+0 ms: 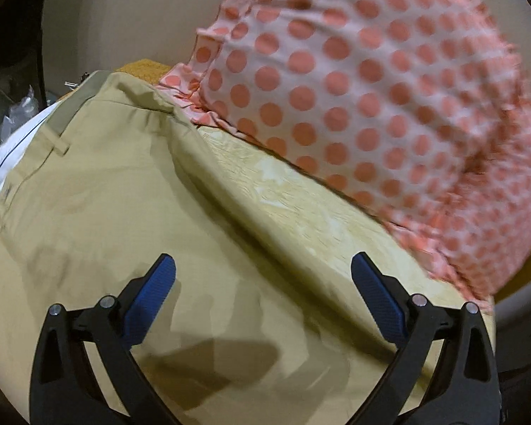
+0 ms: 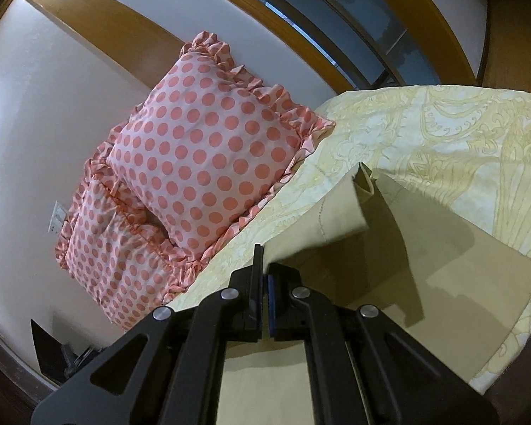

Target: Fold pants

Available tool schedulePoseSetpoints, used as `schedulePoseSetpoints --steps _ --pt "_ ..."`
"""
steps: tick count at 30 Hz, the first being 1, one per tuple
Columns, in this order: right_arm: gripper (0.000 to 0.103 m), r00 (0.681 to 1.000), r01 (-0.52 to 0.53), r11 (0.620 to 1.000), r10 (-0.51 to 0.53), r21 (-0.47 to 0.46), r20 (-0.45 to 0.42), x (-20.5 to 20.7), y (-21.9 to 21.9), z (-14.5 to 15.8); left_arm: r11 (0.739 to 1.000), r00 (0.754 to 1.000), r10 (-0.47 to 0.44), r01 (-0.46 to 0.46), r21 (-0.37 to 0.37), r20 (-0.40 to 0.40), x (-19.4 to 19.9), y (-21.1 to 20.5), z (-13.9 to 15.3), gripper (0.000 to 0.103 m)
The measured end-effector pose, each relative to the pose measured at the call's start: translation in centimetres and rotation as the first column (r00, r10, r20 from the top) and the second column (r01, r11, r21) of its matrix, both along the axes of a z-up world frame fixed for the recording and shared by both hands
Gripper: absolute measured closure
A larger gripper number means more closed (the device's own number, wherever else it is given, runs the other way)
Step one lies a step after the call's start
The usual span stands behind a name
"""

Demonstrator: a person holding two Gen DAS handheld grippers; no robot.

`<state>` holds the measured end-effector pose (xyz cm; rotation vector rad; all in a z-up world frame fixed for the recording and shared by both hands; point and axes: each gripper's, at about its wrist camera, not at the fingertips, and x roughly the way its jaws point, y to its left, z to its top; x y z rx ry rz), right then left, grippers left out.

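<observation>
The pants (image 1: 99,212) are lying spread across the bed, on a yellow patterned bedspread (image 1: 301,209). In the left wrist view the waistband (image 1: 72,104) with a belt loop is sitting toward the upper left, and the tan cloth is running down under the left tongs (image 1: 263,285). These tongs are standing wide open, their two blue pads (image 1: 152,295) well apart and hovering over the fabric, gripping nothing. A shadow of the tool is falling on the cloth below them. A pink pillow (image 1: 371,106) with coral dots is filling the upper right, resting on the bedspread just beside the edge of the pants. A white cloth (image 1: 7,163) is showing at the far left edge.

In the right wrist view the right tongs (image 2: 265,276) are closed tightly on a fold of the pants (image 2: 336,223), pinching the cloth between the pads. The held piece is rising from the tongs and curling over at its hemmed end (image 2: 364,180), lifted above the rest of the leg, which is lying flat on the bedspread (image 2: 460,141) to the right. Two dotted pillows (image 2: 212,163) with ruffled edges are leaning against the pale wall (image 2: 35,106) to the left. A wooden window frame (image 2: 265,14) is curving across the top.
</observation>
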<state>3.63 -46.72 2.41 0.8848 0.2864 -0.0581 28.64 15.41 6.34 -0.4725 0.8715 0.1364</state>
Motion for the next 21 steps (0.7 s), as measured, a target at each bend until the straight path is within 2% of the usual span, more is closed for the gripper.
schedulePoseSetpoints --steps 1,2,3,4,5,7,9,12,15,18,21 --pt "0.101 1.0 -0.002 1.0 0.002 0.001 0.001 0.0 0.1 0.0 1.0 1.0 0.01 -0.01 0.002 -0.029 1.0 0.1 -0.5 0.017" --pt "0.101 1.0 -0.004 1.0 0.004 0.003 0.002 -0.1 0.1 -0.1 1.0 0.998 0.011 -0.011 -0.002 -0.058 2.0 0.2 -1.1 0.051" --pt "0.101 1.0 -0.007 1.0 0.007 0.005 0.002 -0.2 0.0 -0.2 1.0 0.995 -0.005 0.003 -0.024 -0.099 2.9 0.5 -1.9 0.072" --pt "0.101 1.0 -0.01 1.0 0.01 0.007 0.003 -0.3 -0.1 -0.2 0.998 0.993 -0.025 0.018 -0.065 -0.119 3.0 1.0 -2.4 0.097" --pt "0.101 1.0 -0.014 1.0 0.014 0.009 0.006 -0.5 -0.1 -0.2 0.994 0.994 -0.019 0.007 -0.109 -0.107 1.9 1.6 -2.3 0.097" --pt "0.101 1.0 -0.008 1.0 0.008 -0.011 0.013 -1.2 -0.3 0.2 0.992 0.999 -0.02 0.016 -0.124 -0.031 -0.9 2.1 -0.8 0.097" --pt "0.101 1.0 0.006 1.0 -0.006 -0.025 0.015 -1.9 -0.5 0.3 0.995 0.996 -0.046 0.052 -0.081 0.07 -6.3 1.7 1.9 0.097" --pt "0.101 0.999 0.037 0.999 -0.037 -0.03 -0.012 -3.3 -1.3 -0.5 0.997 0.987 -0.064 0.068 -0.026 0.146 -15.2 1.6 2.3 0.092" --pt "0.101 0.997 0.059 0.998 -0.059 -0.006 -0.059 -4.1 -2.1 -2.2 0.997 0.99 -0.055 0.061 -0.046 0.127 -22.0 1.9 -0.1 0.091" --pt "0.101 0.991 0.085 0.996 -0.081 0.025 -0.105 -4.9 -2.8 -4.0 0.997 0.997 -0.029 0.034 -0.075 0.072 -25.3 2.4 -2.3 0.091" --pt "0.101 0.989 0.098 0.994 -0.093 0.039 -0.118 -5.8 -3.1 -4.8 0.994 0.998 -0.028 0.033 -0.107 0.052 -26.3 2.5 -3.6 0.091"
